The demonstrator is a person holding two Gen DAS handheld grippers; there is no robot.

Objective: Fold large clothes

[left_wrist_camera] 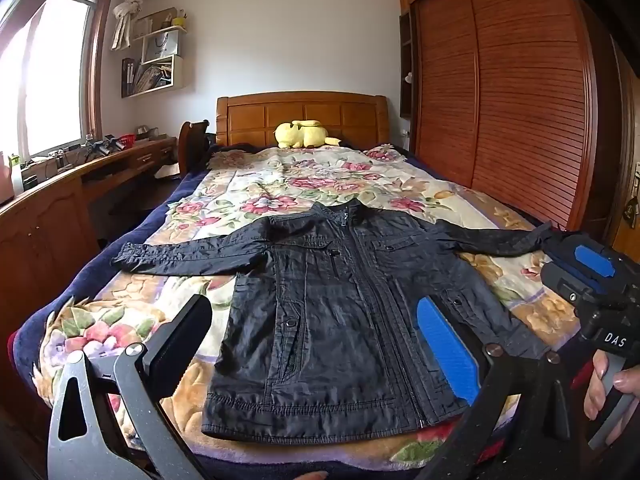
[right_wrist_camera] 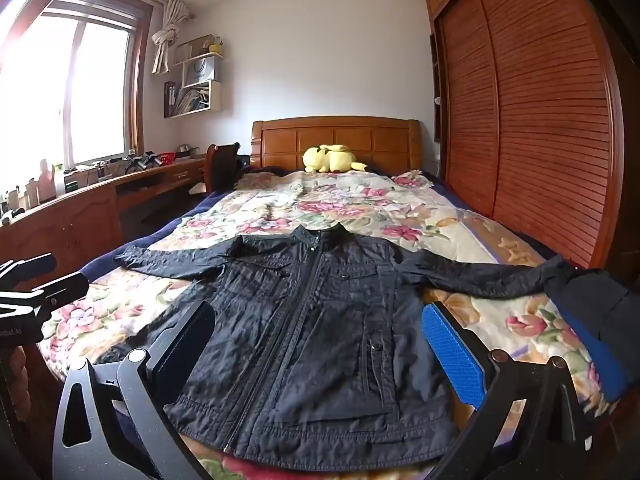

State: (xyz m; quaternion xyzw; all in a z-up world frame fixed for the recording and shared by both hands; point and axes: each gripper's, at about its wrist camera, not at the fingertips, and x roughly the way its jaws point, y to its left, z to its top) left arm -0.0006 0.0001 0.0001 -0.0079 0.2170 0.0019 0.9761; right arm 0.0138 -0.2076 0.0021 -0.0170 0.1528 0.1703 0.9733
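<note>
Black jacket (left_wrist_camera: 336, 312) lies flat on the floral blanket (left_wrist_camera: 248, 196) — left tongs (left_wrist_camera: 316, 344) and right tongs (right_wrist_camera: 320, 344) both wide.

The right gripper (left_wrist_camera: 580, 264) hides the jacket's (left_wrist_camera: 340, 320) right cuff.

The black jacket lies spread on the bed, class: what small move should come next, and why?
Probably bring the left gripper down to the left sleeve cuff. The jacket lies flat, zipped, both sleeves stretched out, and both grippers are open and hold nothing, so folding a sleeve inward seems the natural start.
</note>
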